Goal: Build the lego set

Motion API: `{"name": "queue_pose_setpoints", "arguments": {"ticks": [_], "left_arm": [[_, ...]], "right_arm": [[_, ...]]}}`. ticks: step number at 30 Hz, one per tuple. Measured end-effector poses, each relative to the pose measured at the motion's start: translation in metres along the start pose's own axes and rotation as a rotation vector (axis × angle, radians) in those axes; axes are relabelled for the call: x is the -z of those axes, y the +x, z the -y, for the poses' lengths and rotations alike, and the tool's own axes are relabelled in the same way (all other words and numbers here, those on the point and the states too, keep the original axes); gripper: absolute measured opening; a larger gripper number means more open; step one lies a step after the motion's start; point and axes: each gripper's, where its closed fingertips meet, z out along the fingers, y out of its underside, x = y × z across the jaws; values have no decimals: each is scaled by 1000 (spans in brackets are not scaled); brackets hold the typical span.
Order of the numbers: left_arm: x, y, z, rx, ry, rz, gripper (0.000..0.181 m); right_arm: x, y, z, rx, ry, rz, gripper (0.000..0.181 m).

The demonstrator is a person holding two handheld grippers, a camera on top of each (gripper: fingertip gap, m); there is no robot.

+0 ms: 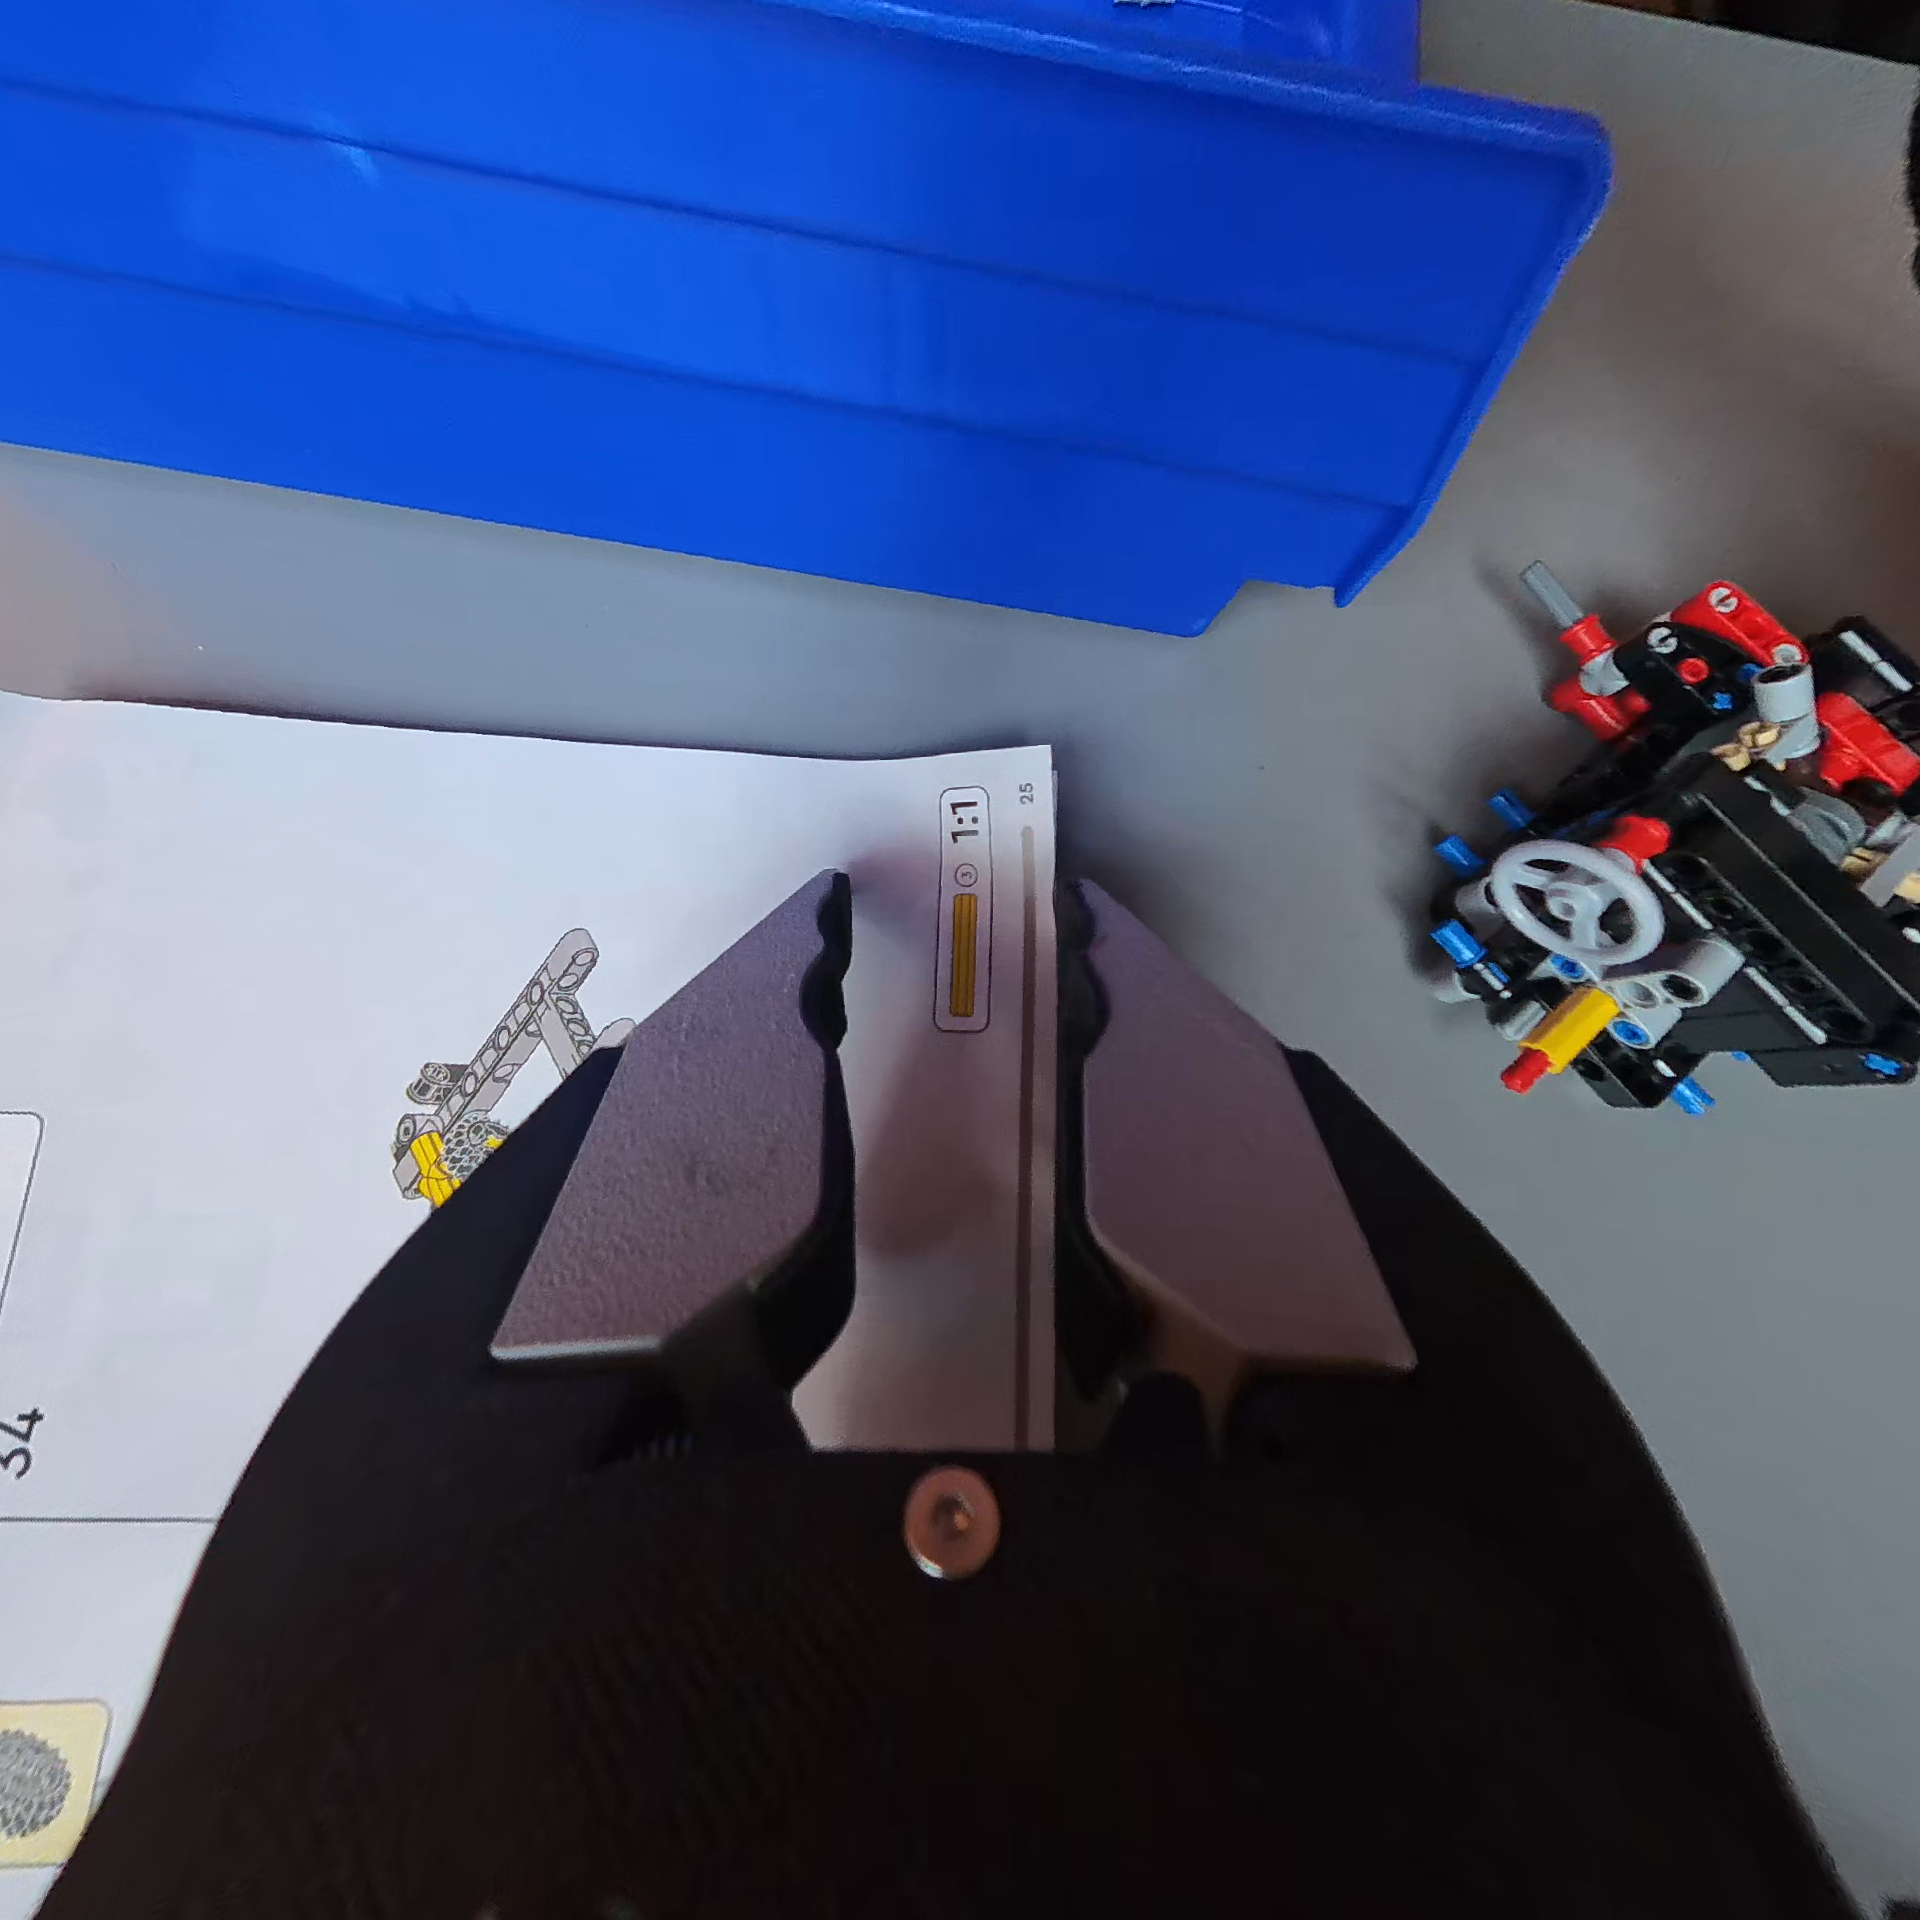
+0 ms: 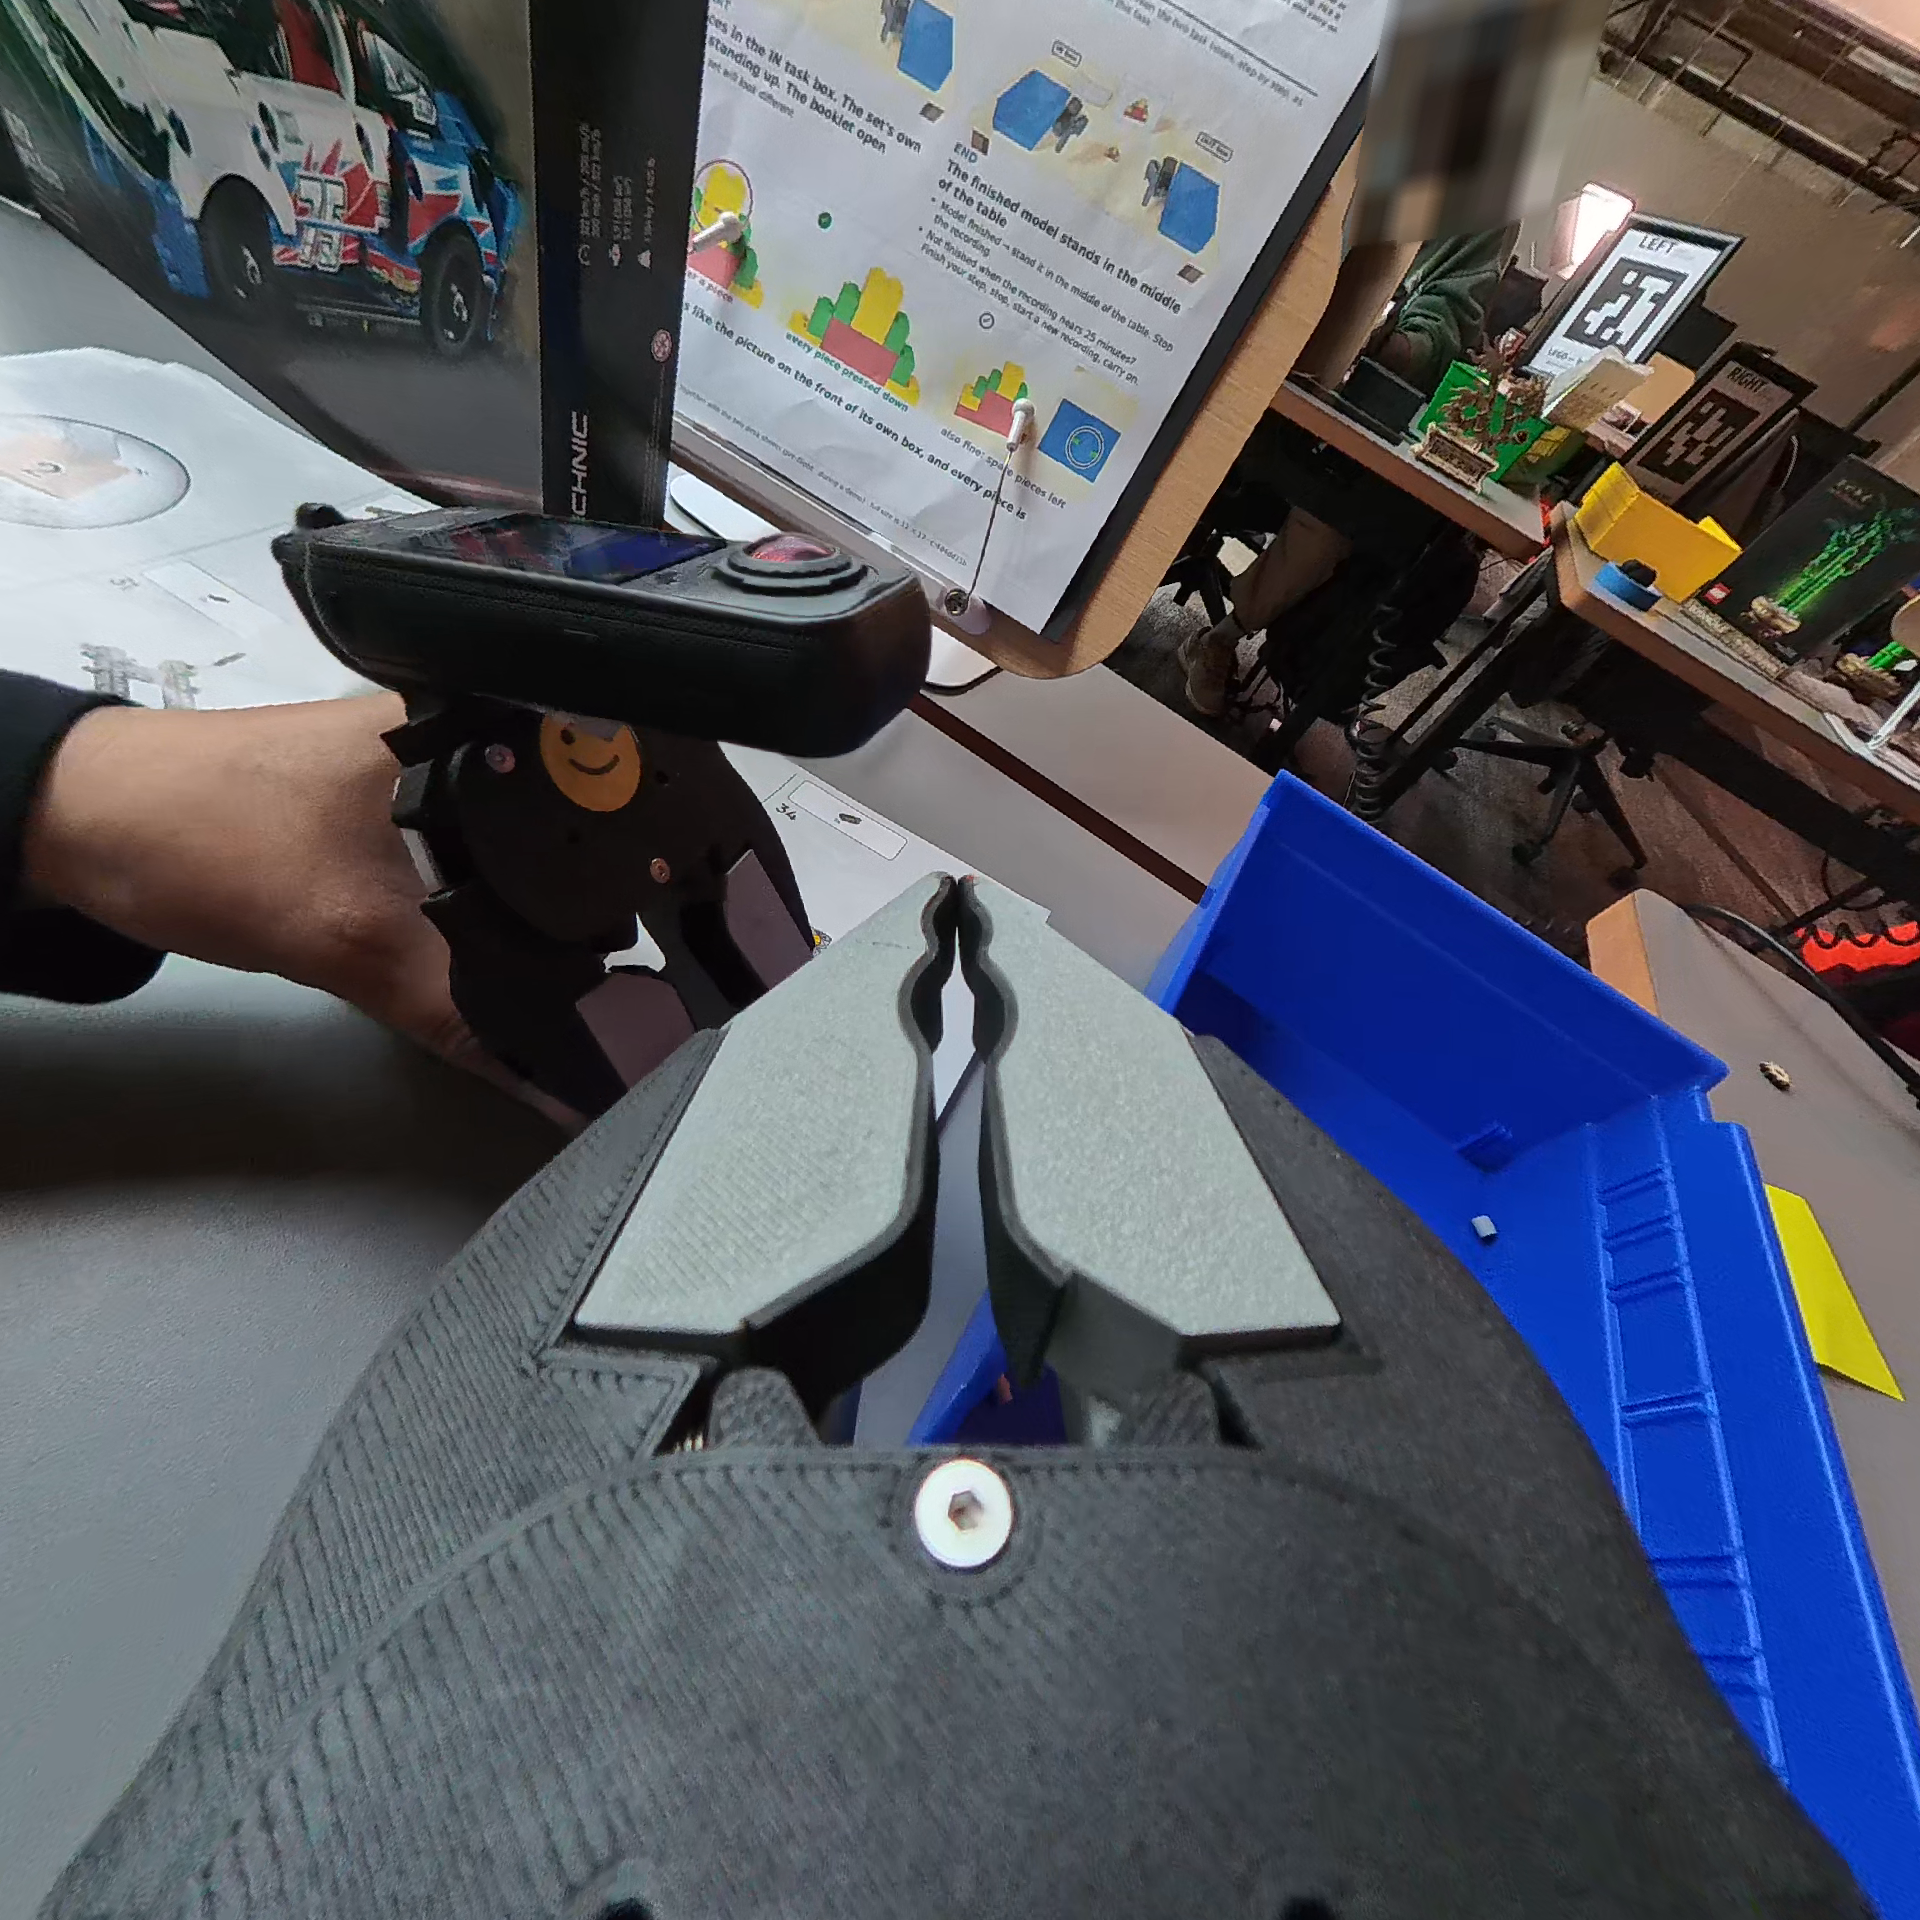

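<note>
The left gripper [image 1: 954, 894] has its fingers apart over the corner of the instruction booklet [image 1: 520, 883], and the half-built lego model [image 1: 1704, 862] stands well to their right. The right gripper [image 2: 958, 889] has its fingertips together on nothing, with the blue bin [image 2: 1558, 1143] just right of them.

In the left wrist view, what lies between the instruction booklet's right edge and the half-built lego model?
Only bare grey table; the booklet and model lie apart in the left wrist view.

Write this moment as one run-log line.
left gripper: open over instruction booklet | right gripper: shut, empty | lego model: untouched beside blue bin
</note>
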Motion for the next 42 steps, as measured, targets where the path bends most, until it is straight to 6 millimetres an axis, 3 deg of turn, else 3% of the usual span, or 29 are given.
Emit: {"name": "queue_pose_setpoints", "arguments": {"ticks": [13, 18, 42], "left_arm": [[3, -2, 1, 22, 14, -18, 37], [4, 2, 2, 25, 35, -42, 28], [6, -3, -1, 105, 50, -84, 36]], "right_arm": [[0, -1, 0, 2, -3, 1, 0], [0, 0, 0, 1, -4, 2, 0], [-2, -1, -3, 8, -15, 2, 0]]}}
